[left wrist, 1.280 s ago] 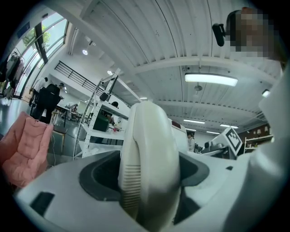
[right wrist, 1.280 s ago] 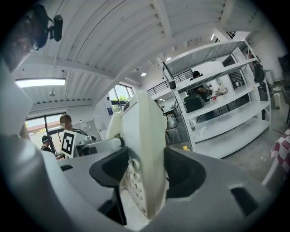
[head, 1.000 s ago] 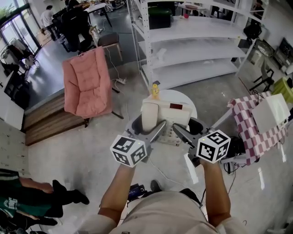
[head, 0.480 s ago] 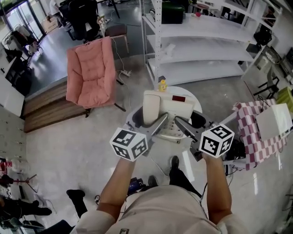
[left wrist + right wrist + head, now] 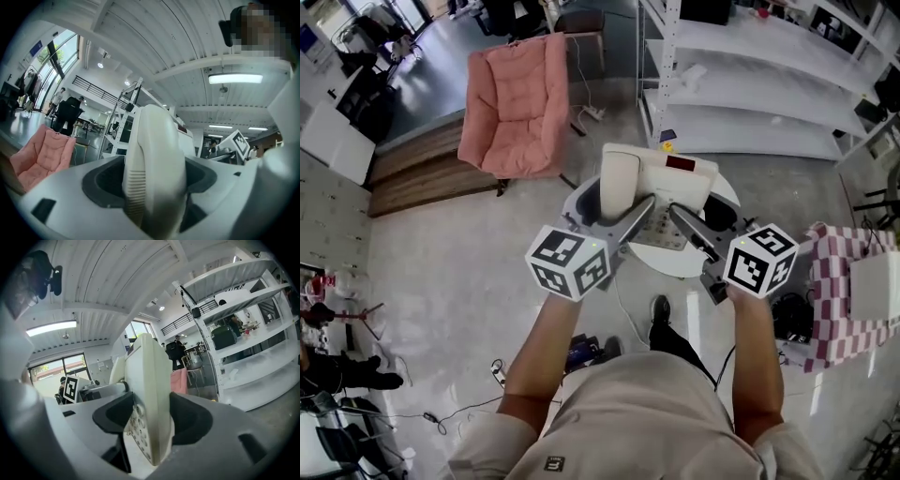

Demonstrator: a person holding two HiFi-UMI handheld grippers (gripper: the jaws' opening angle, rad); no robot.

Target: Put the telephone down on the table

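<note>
Over the round white table [image 5: 692,268], the telephone [image 5: 677,176] is held between both tools, the left gripper [image 5: 630,217] pinching its handset [image 5: 154,164] and the right gripper [image 5: 686,223] clamped on the keypad edge of its base [image 5: 150,394]; contact with the tabletop can't be made out.

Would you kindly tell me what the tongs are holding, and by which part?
Both hold the telephone: the left tongs clamp its handset, the right tongs pinch the keypad edge of its base.
</note>
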